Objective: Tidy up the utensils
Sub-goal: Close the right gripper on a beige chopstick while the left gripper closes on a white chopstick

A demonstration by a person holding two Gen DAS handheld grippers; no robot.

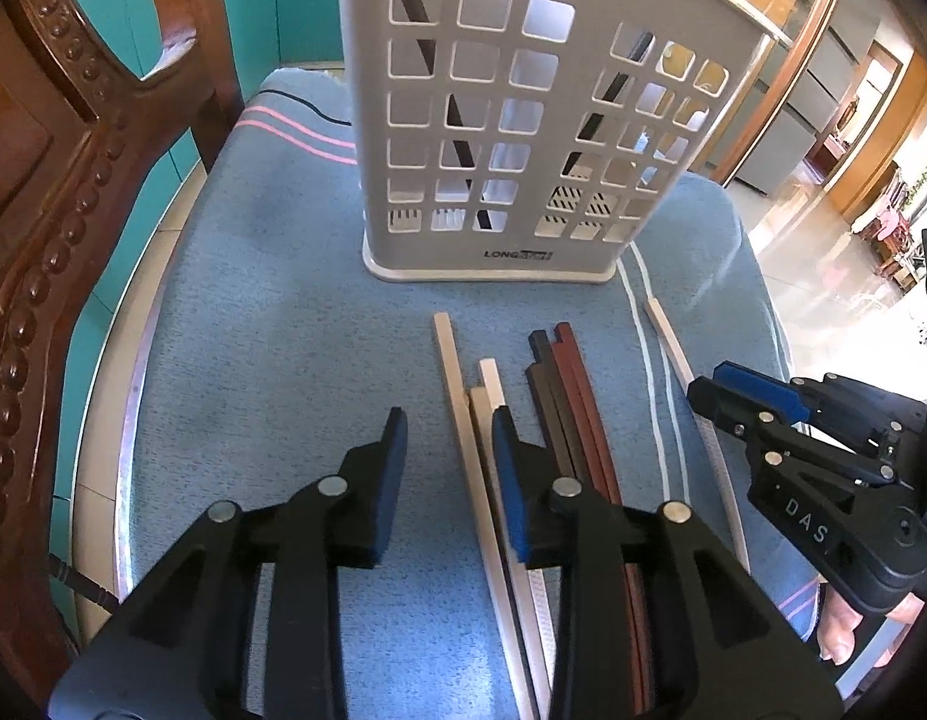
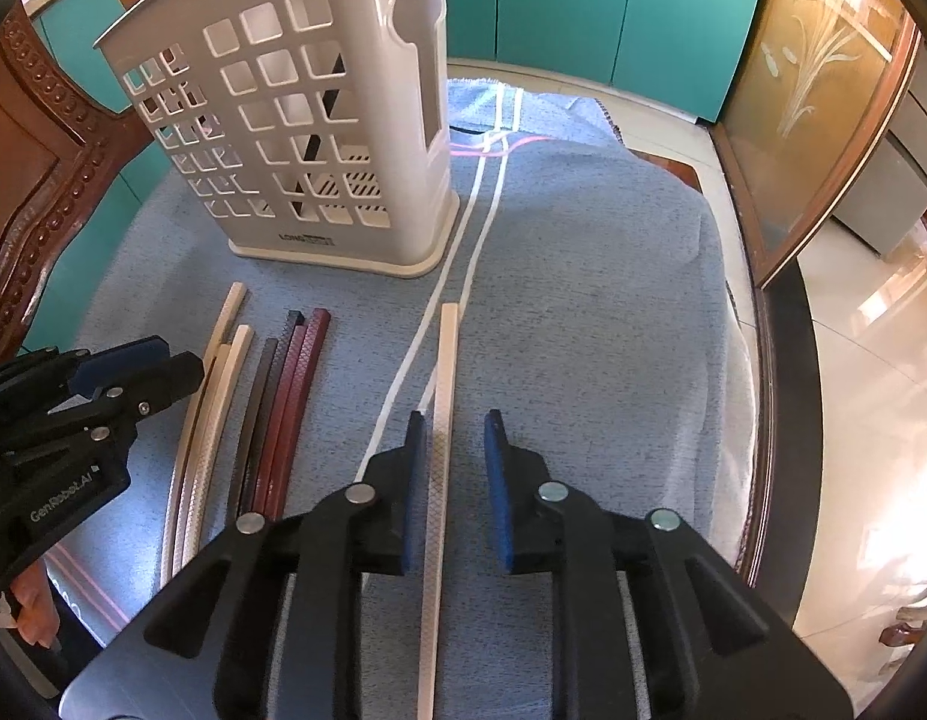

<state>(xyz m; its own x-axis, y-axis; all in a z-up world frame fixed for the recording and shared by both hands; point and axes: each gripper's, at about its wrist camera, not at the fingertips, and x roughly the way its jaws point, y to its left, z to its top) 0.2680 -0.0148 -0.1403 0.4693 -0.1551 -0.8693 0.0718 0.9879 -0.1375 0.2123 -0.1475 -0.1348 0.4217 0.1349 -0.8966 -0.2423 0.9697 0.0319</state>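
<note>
So, going left to right across the blue towel (image 2: 583,276) that's spread over the table: the left gripper (image 1: 448,480) is held low near the front edge, jaws spread wide with nothing between them, its right finger sitting just over the cream chopsticks (image 1: 463,414). Three of those are bunched together there, tips pointing toward the back. Right beside them the dark chopsticks (image 1: 562,408) are laid in a tight bundle, a couple blackish and a couple reddish-brown.

Further right, one single cream chopstick (image 2: 445,396) is lying apart from the rest, next to the white stripes in the towel. The right gripper (image 2: 457,480) is lined up straight along it, jaws apart, with the stick running between the fingers closer to the left pad. Nothing is clamped yet.

The utensil holder (image 2: 319,138) is stood upright toward the back edge, left of centre, with a few dark sticks already visible through its grid holes.

Handling-wise, these are probably light, stiff and a bit slick, though a textured pattern can be seen on the thicker ends, so that's likely where a grip should be taken. A pinch near the middle-to-thick end would be expected to stop it pivoting. On soft towel, the stick could get pressed in rather than picked up.
</note>
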